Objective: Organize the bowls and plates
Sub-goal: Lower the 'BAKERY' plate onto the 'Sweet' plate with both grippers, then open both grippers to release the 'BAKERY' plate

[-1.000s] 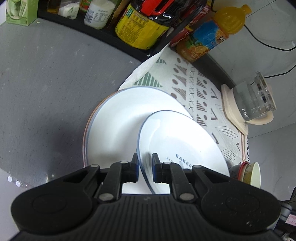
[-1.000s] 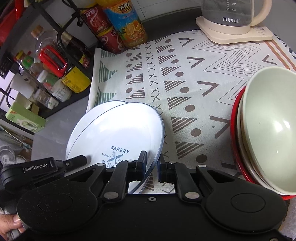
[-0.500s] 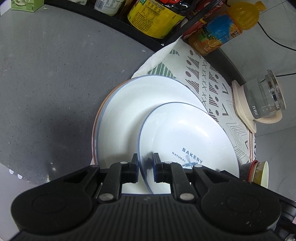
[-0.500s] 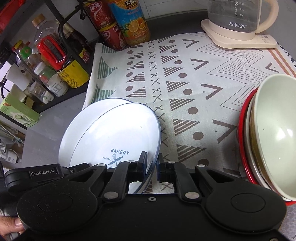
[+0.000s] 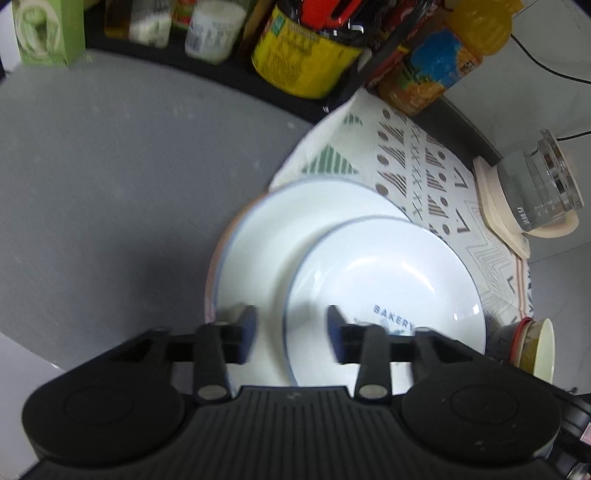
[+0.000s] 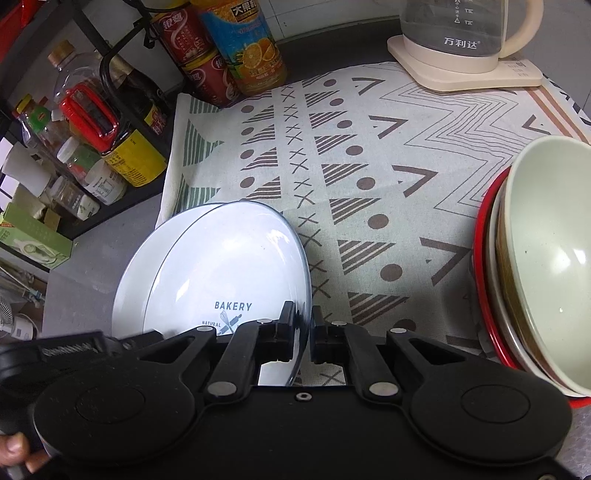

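A white "BAKERY" plate with a blue rim lies on a larger white plate, stacked on a pinkish plate at the cloth's left edge. My left gripper is open, its fingers either side of the BAKERY plate's near rim without touching it. My right gripper is shut on the right rim of the BAKERY plate. A stack of bowls, pale green on top and red-rimmed below, stands at the right; it also shows in the left wrist view.
A patterned cloth covers the counter. A glass kettle on a cream base stands at the back right. An orange juice bottle, red cans and a black rack of bottles line the back left. Grey counter lies left.
My left gripper has opened and let go of the BAKERY plate's rim. The plate has come down flatter onto the larger plate. My right gripper keeps its hold.
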Demonstrator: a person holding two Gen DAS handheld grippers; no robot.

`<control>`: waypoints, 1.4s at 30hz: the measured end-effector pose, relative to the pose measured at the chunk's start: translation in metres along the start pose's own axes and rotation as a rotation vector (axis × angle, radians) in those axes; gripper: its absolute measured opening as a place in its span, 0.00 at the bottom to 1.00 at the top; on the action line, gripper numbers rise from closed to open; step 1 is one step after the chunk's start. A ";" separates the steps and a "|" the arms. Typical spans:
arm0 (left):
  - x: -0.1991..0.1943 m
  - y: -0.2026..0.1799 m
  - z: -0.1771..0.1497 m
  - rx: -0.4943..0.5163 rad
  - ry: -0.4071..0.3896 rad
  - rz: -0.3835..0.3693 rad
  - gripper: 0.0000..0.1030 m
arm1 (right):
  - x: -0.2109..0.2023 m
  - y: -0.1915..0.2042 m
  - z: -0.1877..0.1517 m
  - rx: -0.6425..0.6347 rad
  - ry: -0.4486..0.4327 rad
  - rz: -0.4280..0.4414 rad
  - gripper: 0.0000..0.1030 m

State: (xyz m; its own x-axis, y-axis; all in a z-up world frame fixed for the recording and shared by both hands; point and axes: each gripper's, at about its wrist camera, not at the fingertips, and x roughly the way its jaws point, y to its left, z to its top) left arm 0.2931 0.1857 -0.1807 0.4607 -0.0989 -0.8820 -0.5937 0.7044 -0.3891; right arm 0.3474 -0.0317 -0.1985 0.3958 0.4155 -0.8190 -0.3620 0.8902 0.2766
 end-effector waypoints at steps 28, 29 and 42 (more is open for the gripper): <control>0.011 0.040 0.003 -0.067 -0.063 0.022 0.42 | 0.030 0.018 -0.008 -0.057 0.020 -0.079 0.20; 0.011 0.040 0.004 -0.068 -0.065 0.015 0.40 | 0.030 0.019 -0.008 -0.062 0.021 -0.079 0.20; 0.004 0.033 0.011 -0.042 -0.061 0.026 0.39 | 0.022 0.021 -0.002 -0.038 0.023 -0.060 0.32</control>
State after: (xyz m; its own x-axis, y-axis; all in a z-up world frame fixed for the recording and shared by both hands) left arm 0.2824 0.2167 -0.1939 0.4832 -0.0373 -0.8747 -0.6323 0.6762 -0.3781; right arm 0.3472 -0.0036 -0.2116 0.3987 0.3565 -0.8450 -0.3699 0.9056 0.2076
